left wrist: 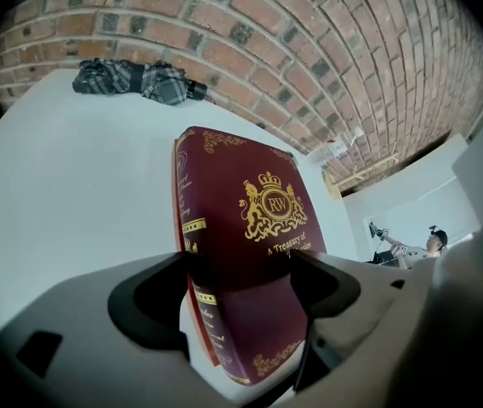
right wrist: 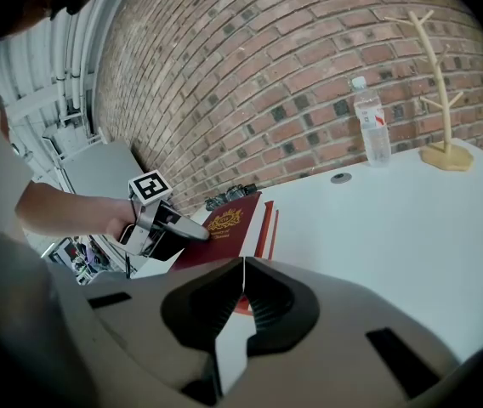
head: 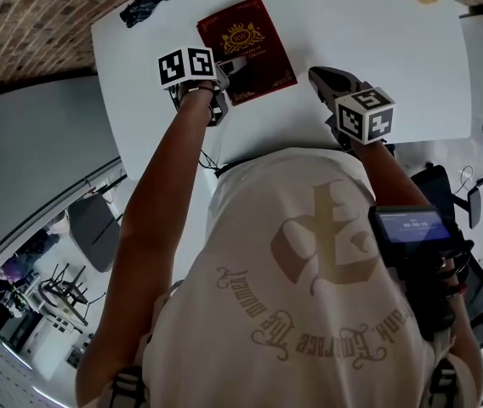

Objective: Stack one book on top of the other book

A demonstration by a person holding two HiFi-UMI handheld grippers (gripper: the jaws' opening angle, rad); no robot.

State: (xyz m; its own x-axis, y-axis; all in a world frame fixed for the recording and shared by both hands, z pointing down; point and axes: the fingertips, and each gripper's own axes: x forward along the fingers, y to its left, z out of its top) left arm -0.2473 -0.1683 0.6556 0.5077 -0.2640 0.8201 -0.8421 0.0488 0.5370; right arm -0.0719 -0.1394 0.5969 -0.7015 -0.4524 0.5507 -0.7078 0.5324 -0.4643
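A dark red book with a gold crest (head: 246,48) lies flat on the white table (head: 377,41). In the right gripper view, red and white edges (right wrist: 267,223) under its cover look like a second book beneath it. My left gripper (head: 230,68) sits at the book's near corner. Its jaws stand wide, with the spine and cover (left wrist: 250,228) between them and one finger (right wrist: 182,228) over the cover. No squeeze on the book shows. My right gripper (head: 321,78) hovers over bare table to the right of the book, its jaws (right wrist: 243,270) closed together with nothing in them.
A folded plaid umbrella (left wrist: 135,79) lies at the table's far left corner. A water bottle (right wrist: 371,132), a small round cap (right wrist: 340,178) and a wooden branch stand (right wrist: 441,83) are at the far right by the brick wall. A chair (head: 93,228) stands left of the table.
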